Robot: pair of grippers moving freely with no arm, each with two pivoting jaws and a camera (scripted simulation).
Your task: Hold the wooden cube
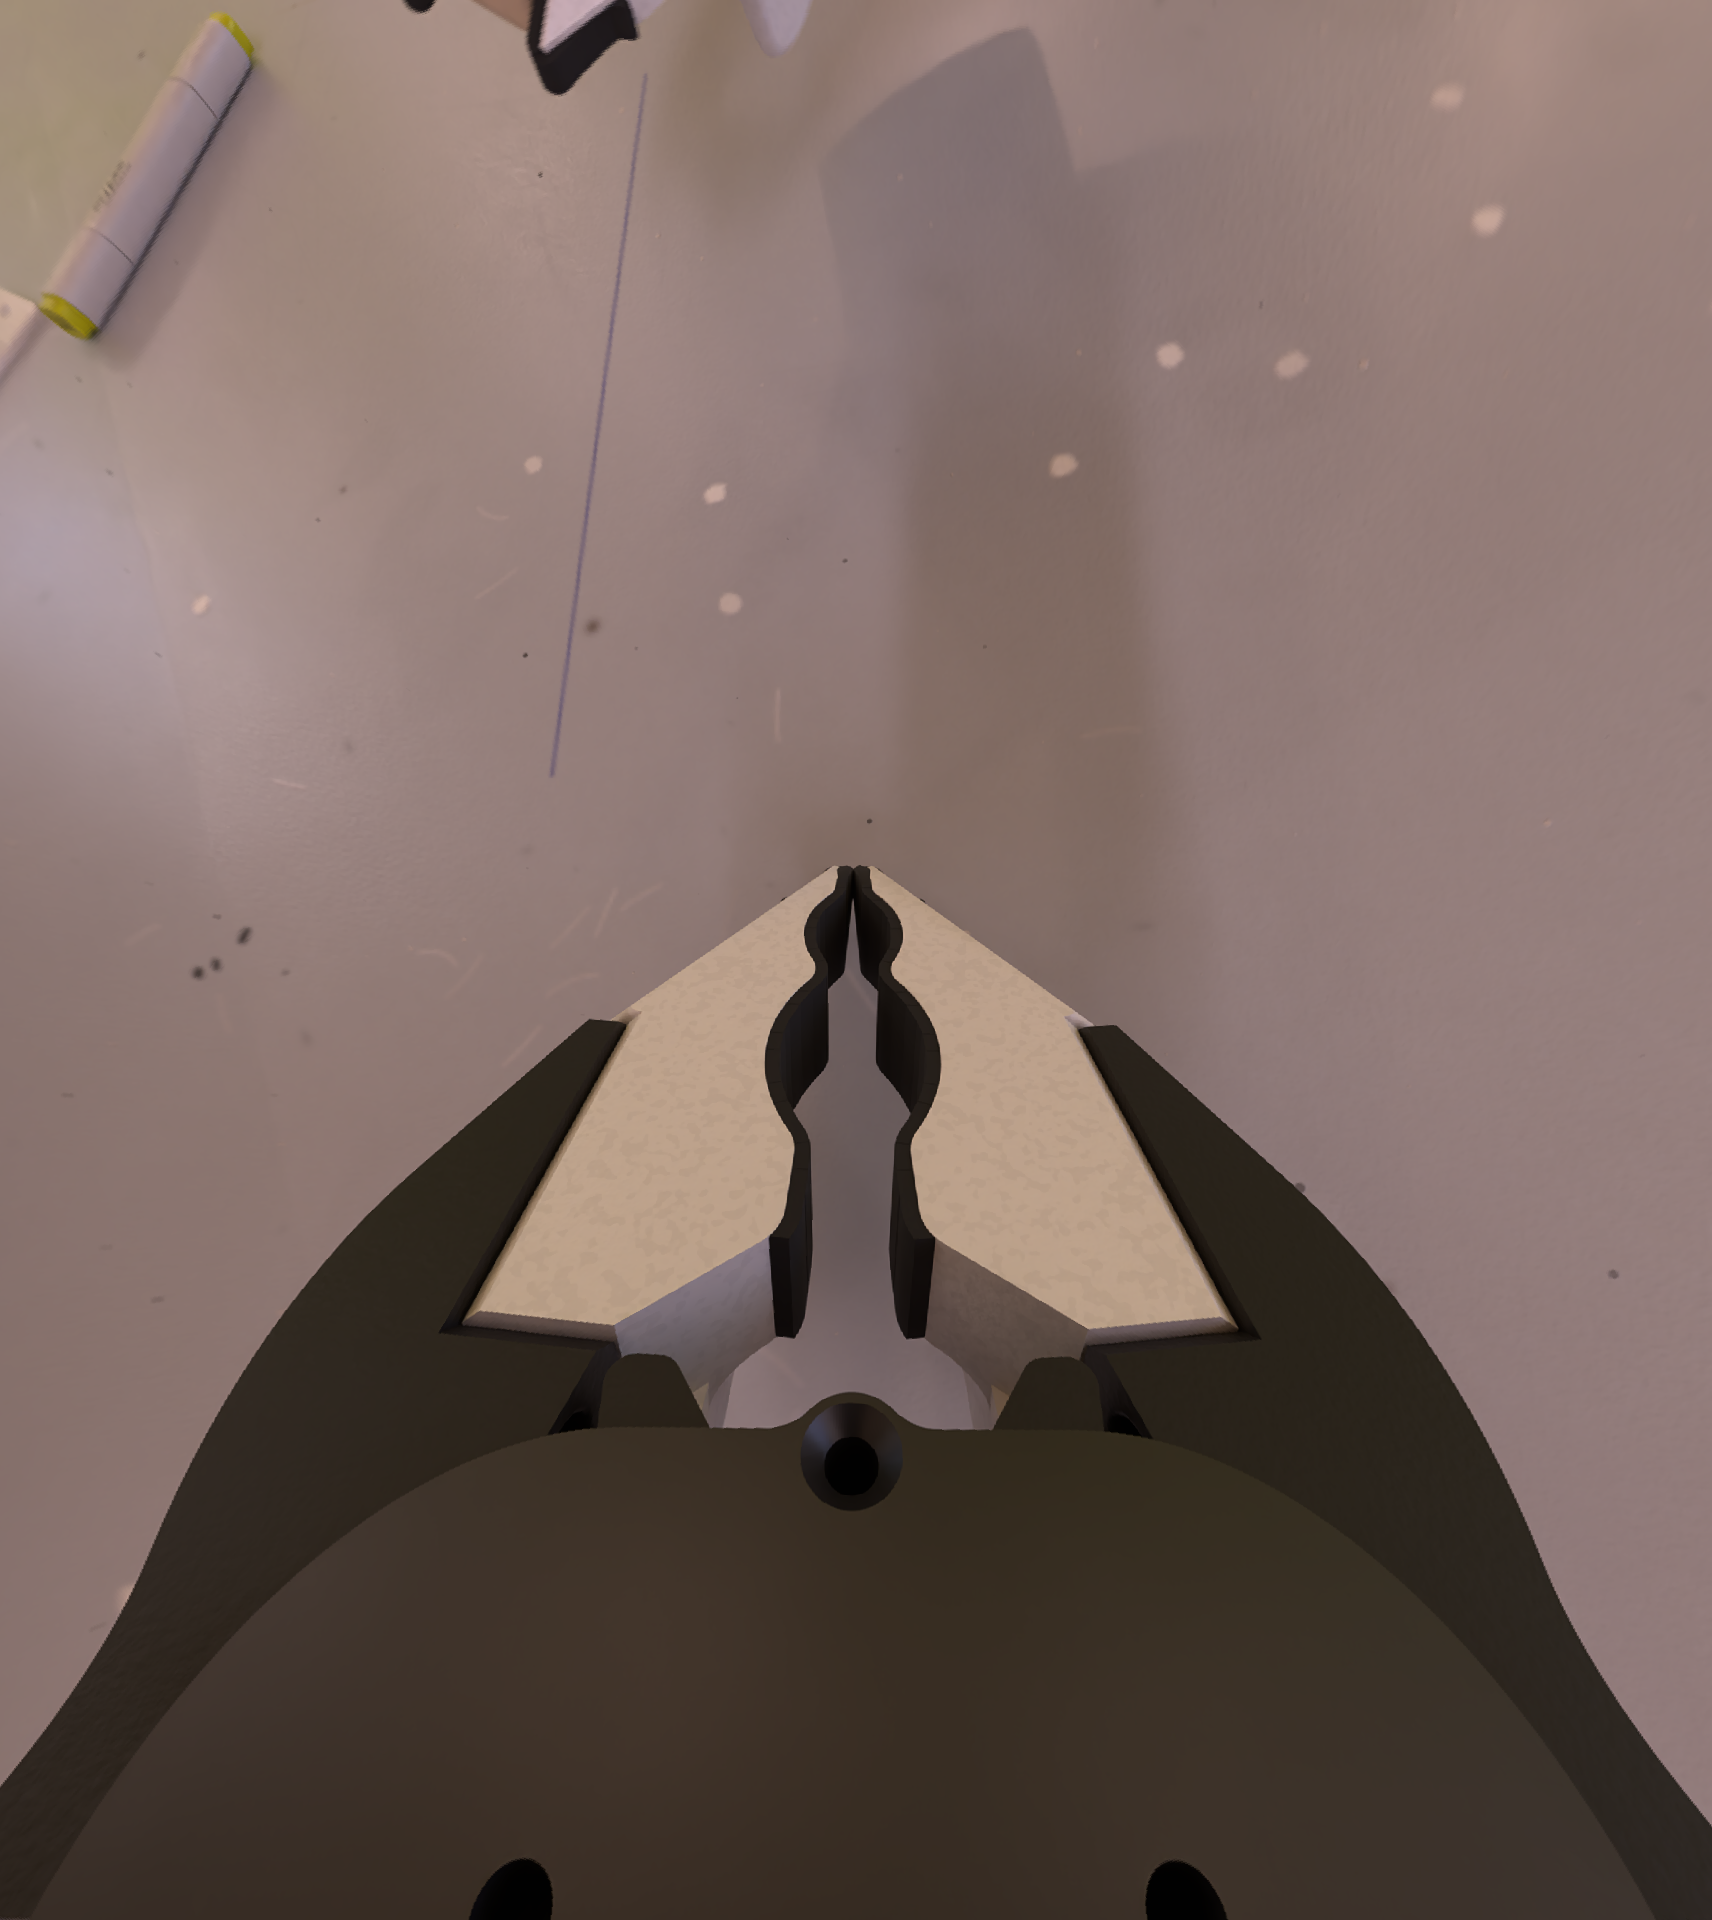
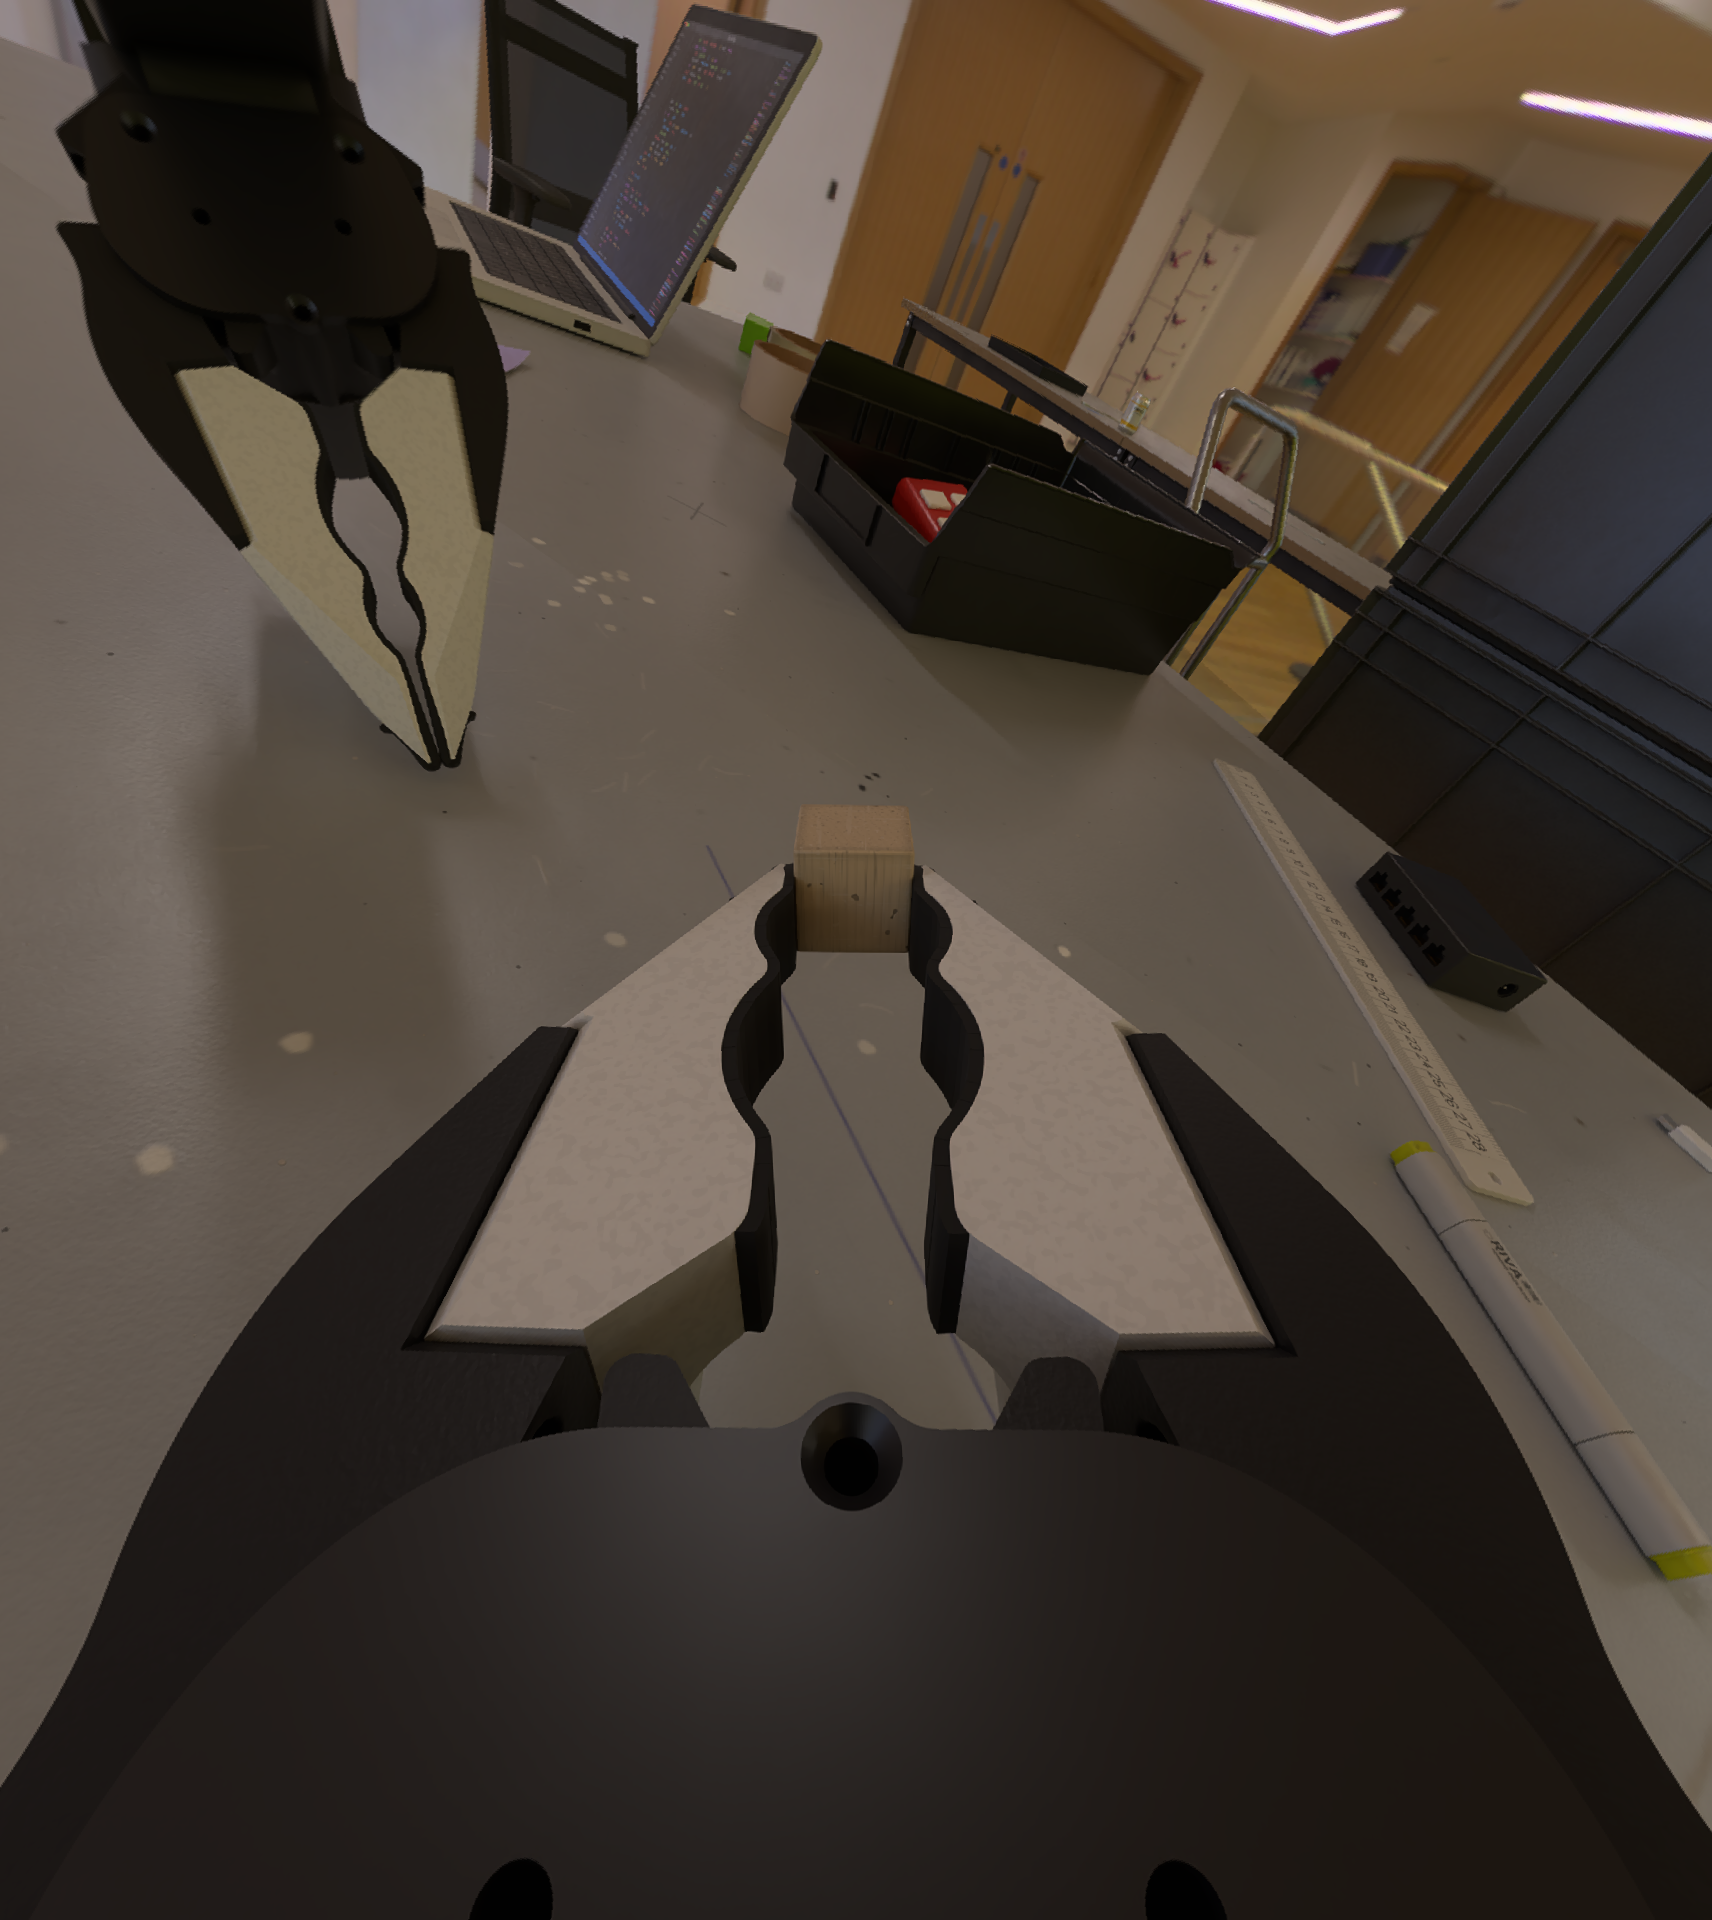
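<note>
- Cube grip: your right gripper (image 2: pixel 852 904) pinches the wooden cube (image 2: pixel 852 883) at its very fingertips, leaving little margin against slipping.
- Left gripper (image 1: pixel 852 873) is pressed together, empty, tips near the table (image 1: pixel 1351 727), well clear.

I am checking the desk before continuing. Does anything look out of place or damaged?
Nothing is damaged or spilled. The right gripper holds the wooden cube only at its fingertips. The left gripper is shut, holding nothing. The table has pale specks and scratches.
</note>
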